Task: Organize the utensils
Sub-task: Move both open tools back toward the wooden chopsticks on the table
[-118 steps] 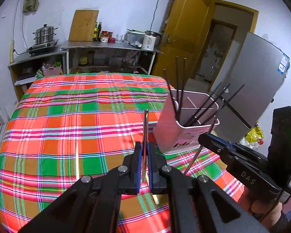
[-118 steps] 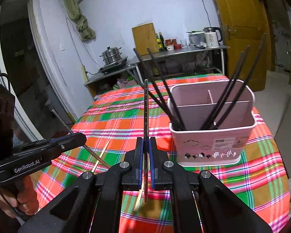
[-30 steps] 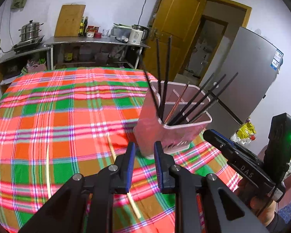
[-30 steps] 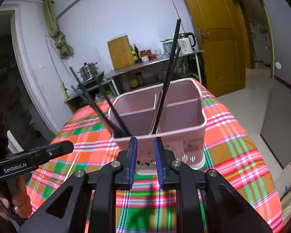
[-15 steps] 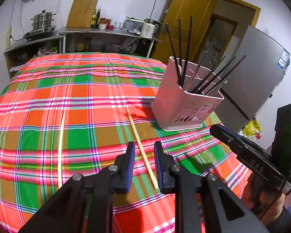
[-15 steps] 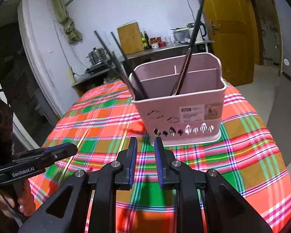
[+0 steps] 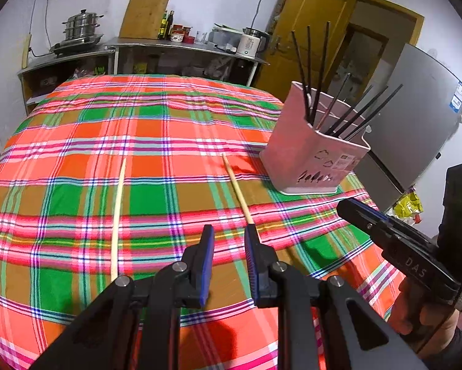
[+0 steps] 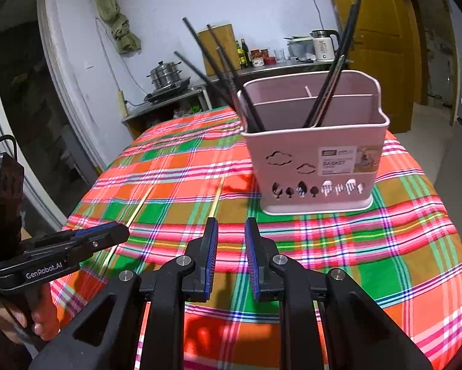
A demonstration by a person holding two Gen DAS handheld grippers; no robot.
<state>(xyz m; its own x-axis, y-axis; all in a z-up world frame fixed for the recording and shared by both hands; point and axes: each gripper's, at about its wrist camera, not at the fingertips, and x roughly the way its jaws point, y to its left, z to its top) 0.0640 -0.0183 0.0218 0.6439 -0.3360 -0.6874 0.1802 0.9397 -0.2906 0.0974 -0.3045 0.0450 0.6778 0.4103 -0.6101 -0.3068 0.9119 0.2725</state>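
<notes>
The left claw (image 7: 228,240) hangs over the plaid-covered surface (image 7: 157,141) with its jaws slightly parted and nothing between them. A pale wooden chopstick (image 7: 237,189) lies on the cloth just ahead, its near end slipping behind the claw's right finger; whether they touch cannot be told. A second pale chopstick (image 7: 117,215) lies off to the left, roughly parallel to the first and well apart from it.

The right claw (image 8: 229,237) is likewise a little open and empty, held low above the cloth. In its view the nearer chopstick (image 8: 215,199) lies just beyond its left finger, and the second chopstick (image 8: 137,208) runs behind the tip of the left claw (image 8: 120,231), which enters from the left edge in a hand (image 8: 24,317).

Beyond both claws stands a pink utensil basket (image 8: 314,166) with inner dividers, upright on the cloth, holding several dark chopsticks (image 8: 218,71) that lean out of two of its compartments. It sits near the surface's far right edge in the left view (image 7: 311,157), with the right claw (image 7: 354,212) entering lower right.

The cloth between the claws and the basket is bare, and a wide stretch lies open to the left. Behind the surface stands a metal shelf (image 7: 184,49) with a kettle (image 7: 251,43), bottles and a steamer pot (image 7: 80,27); a wooden door (image 7: 308,24) and a grey fridge (image 7: 416,117) stand to the right.
</notes>
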